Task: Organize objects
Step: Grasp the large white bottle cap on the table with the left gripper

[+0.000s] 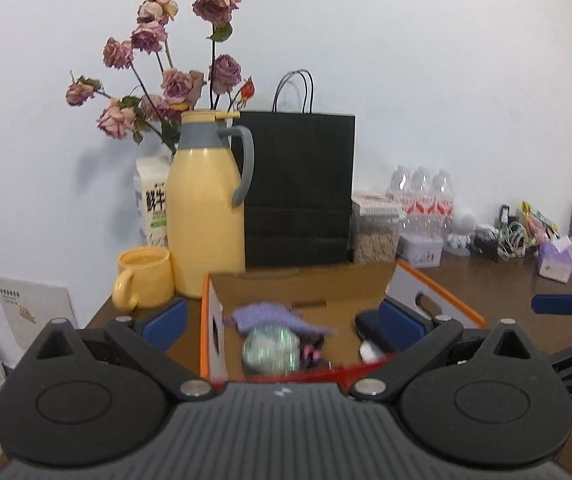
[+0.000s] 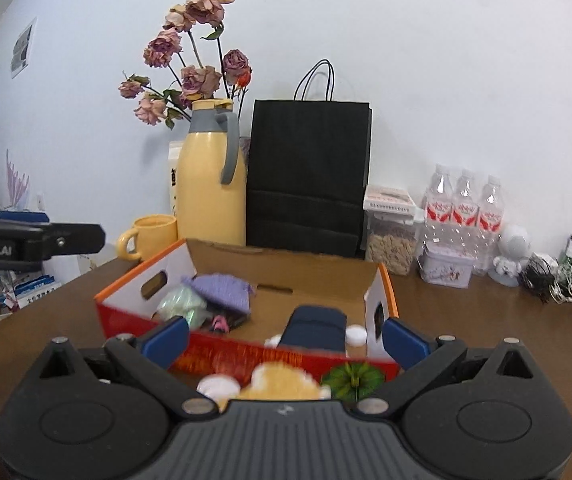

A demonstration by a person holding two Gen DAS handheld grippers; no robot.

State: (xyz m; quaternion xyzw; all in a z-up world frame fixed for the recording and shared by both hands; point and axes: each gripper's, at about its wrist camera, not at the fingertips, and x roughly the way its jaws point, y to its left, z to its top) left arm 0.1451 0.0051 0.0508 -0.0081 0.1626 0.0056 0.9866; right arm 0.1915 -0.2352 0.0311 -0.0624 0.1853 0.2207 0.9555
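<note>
- While both tools hang over the brown counter (image 2: 466,320), the open box (image 2: 286,264) sits in front of them, its orange-edged white end walls up and its red front wall nearest the cameras.
- Left tool (image 1: 281,324): blue pads spread wide, nothing between them; it sits just above the box's near wall.
- Right tool (image 2: 286,338): pads also spread wide and gripping nothing, level with the red wall.
- Inside the box, at its left end, a purple knit piece (image 2: 221,290) lies on top of a pale green shiny bundle (image 2: 181,306); a small pink item (image 2: 218,323) is beside them, too blurred to name.
- At the box's right end lies a dark blue object (image 2: 318,326) with white round pieces (image 2: 356,336) next to it.
- Behind the box stand a yellow jug (image 2: 209,184) with a grey handle, a yellow mug (image 2: 151,236) to its left, and a black bag (image 2: 310,176) to its right.
- Dried roses (image 2: 189,76) rise behind the jug.
- Further right along the wall are a jar (image 2: 392,236), three bottles (image 2: 462,208) and a small tin (image 2: 446,268).
</note>
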